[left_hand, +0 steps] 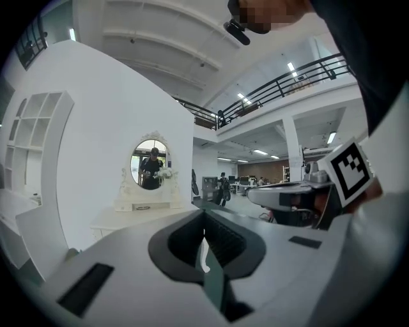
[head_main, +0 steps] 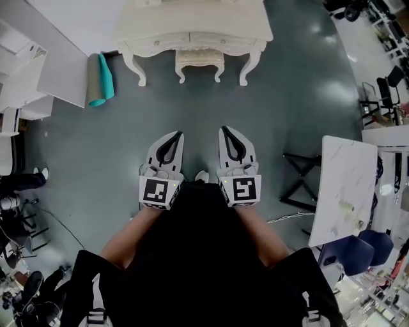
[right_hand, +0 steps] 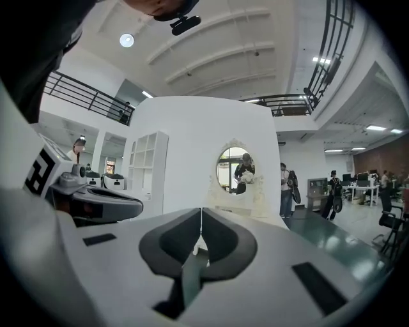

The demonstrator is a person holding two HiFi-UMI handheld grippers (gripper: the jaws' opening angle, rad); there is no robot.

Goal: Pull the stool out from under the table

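At the person's waist, nearest the head camera, the left gripper [head_main: 178, 135] and the right gripper [head_main: 224, 130] are held side by side, close but not touching, both pointing forward. The left gripper's jaws are pressed together tip to tip with nothing between them. The right gripper's jaws are likewise closed on themselves and pinch nothing. Directly ahead of both tips lies a bare stretch of grey-green floor [head_main: 96, 159]. Off to the right of the right gripper stand a black folding stand [head_main: 300, 182] and, just beyond it, a white marbled table top [head_main: 345, 191]. Far ahead of the two grippers, roughly centred between them, stands a cream dressing table [head_main: 192, 19]. The stool [head_main: 200, 62] is tucked under it between the front legs, with its seat edge and two legs showing. The stool is well apart from either gripper and neither touches it. Ahead and to the left of the left gripper, a rolled teal mat [head_main: 101, 80] lies just beside the table's left leg. An oval mirror [right_hand: 234, 168] stands on the table top.
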